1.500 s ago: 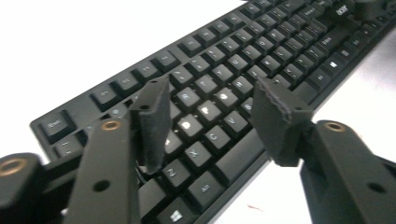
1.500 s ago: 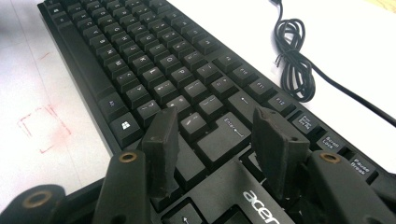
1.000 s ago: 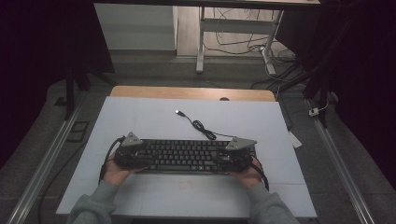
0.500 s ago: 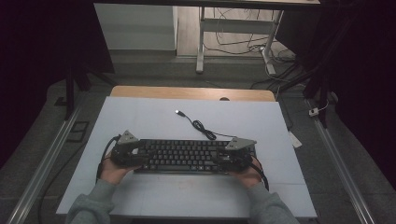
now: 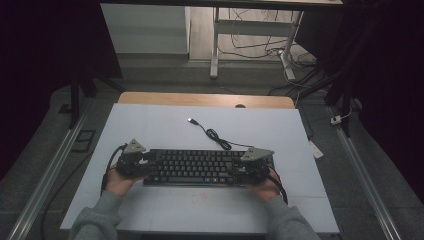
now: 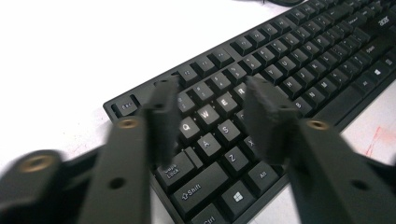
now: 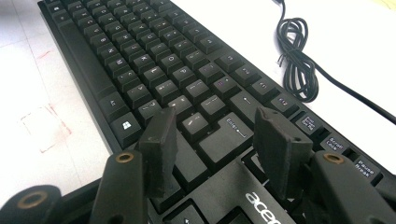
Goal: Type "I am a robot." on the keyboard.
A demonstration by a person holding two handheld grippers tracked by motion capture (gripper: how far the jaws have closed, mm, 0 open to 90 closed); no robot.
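You see a black keyboard (image 5: 195,167) with white key legends, its black cable (image 5: 215,136) coiled on a pale white table (image 5: 150,125). Faint red marks (image 7: 44,121) stain that surface. Both sleeves (image 5: 95,220) are grey.

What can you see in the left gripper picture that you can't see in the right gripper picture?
The left gripper view alone gives the keyboard's left end: the Q, W, E letter keys, Caps Lock, Shift and Esc. The right gripper view alone gives the Enter key, the acer logo and the coiled black cable on the white table. Both share the black keyboard with two black jaws spread above its keys; the left gripper's jaws have just been closing, with nothing pinched between them.
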